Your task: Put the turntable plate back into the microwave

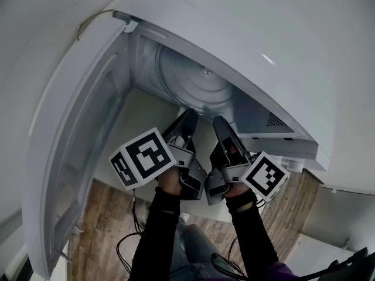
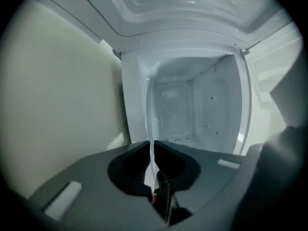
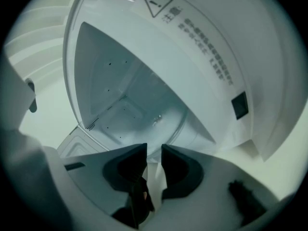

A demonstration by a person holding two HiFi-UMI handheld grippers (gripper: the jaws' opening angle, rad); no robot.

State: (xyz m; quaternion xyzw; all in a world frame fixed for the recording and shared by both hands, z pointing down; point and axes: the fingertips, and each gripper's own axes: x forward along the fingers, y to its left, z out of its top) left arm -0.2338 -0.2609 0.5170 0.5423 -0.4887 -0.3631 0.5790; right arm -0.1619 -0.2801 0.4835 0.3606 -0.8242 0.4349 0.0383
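I hold both grippers at the mouth of the microwave [image 1: 293,51], whose door [image 1: 76,127] hangs open on my left. The plate [image 1: 193,84] sits inside the oven as a pale round disc. Its near edge reaches out toward me, while its far edge fades into the back wall and is hard to trace.

My left gripper [image 1: 188,119] is nearly closed, pinching the plate's rim. In the left gripper view the glass [image 2: 148,109] is edge-on, a thin clear line that runs straight down between the jaws [image 2: 150,146]. The rest of the plate is almost invisible against the oven walls there.

My right gripper [image 1: 220,124] stands just beside the left one, with its jaws a moderate gap apart. In the right gripper view the plate [image 3: 154,112] shows as a faint disc with one small glint, and its curved rim sweeps down toward the jaws [image 3: 154,150]. A pale strip fills the gap between them. I take it for the plate's near edge, but I cannot make out whether the pads press on it.

A label [image 3: 192,23] with a warning triangle sits above the opening, its print too small and too turned to read. The marker cubes [image 1: 143,157] cover most of my hands, so only my black sleeves [image 1: 161,227] show, above a wooden floor [image 1: 99,215] that the door partly cuts off.
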